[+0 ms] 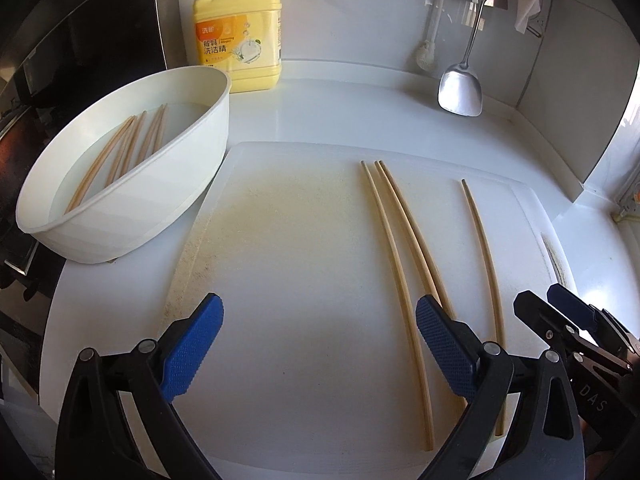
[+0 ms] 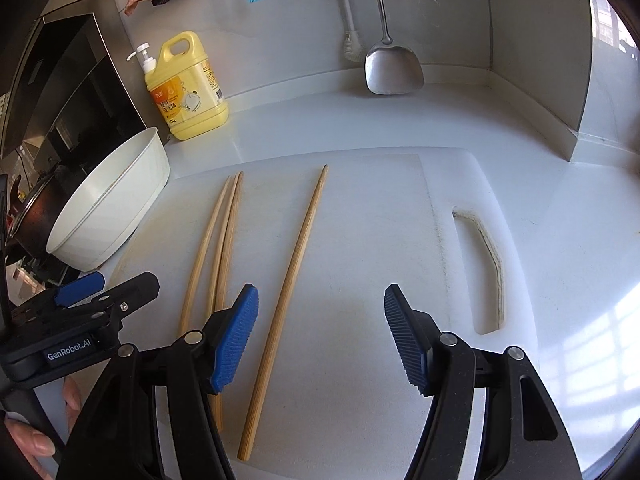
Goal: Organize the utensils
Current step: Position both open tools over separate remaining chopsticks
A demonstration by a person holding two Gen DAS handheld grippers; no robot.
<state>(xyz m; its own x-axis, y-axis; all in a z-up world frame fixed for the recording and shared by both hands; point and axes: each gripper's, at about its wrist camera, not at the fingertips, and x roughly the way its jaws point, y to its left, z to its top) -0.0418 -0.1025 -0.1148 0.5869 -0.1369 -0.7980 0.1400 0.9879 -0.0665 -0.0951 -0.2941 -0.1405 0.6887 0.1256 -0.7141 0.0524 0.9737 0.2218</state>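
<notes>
Several wooden chopsticks lie in water in a white oval basin (image 1: pixel 132 200) at the left; the basin also shows in the right wrist view (image 2: pixel 108 216). Three chopsticks (image 1: pixel 400 248) lie side by side on the white cutting board (image 1: pixel 304 280), and a single chopstick (image 1: pixel 486 256) lies apart to their right. In the right wrist view the three (image 2: pixel 218 248) are left of the single one (image 2: pixel 288 304). My left gripper (image 1: pixel 320 344) is open and empty above the board. My right gripper (image 2: pixel 320 340) is open and empty, with the single chopstick lying between its fingers.
A yellow dish soap bottle (image 1: pixel 238 28) stands at the back wall. A steel spatula (image 1: pixel 460 88) and a white brush (image 1: pixel 428 52) hang at the back right. A dark stove hood (image 1: pixel 80 40) is at the left. The board has a handle slot (image 2: pixel 488 268) at its right.
</notes>
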